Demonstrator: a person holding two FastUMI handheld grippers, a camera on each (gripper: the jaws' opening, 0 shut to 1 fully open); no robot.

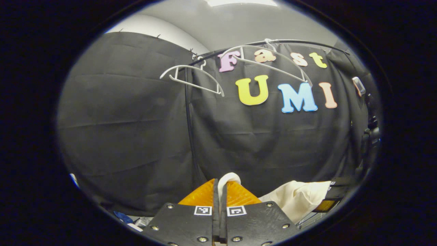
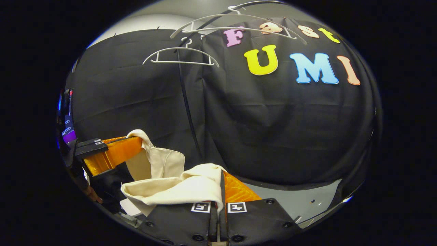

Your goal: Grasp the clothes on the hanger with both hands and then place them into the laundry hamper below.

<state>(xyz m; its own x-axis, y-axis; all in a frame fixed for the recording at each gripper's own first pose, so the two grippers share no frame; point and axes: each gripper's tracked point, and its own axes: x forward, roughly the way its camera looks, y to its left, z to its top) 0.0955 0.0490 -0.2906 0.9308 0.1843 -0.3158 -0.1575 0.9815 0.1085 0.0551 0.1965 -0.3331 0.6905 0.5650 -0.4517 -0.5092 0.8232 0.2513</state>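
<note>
The cream garment (image 2: 170,184) hung stretched between both grippers, off the hangers. The right gripper (image 2: 220,191) had its fingers closed on one edge, the left gripper (image 1: 220,189) pinched another fold. Two bare white hangers (image 1: 194,78) hung on the rail (image 1: 307,42) above.

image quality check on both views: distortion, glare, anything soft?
Left gripper view: strong fisheye bend on the rail; cream garment bright, not blown out. Right gripper view: same bowing on the hangers; garment near the right claw slightly soft.
</note>
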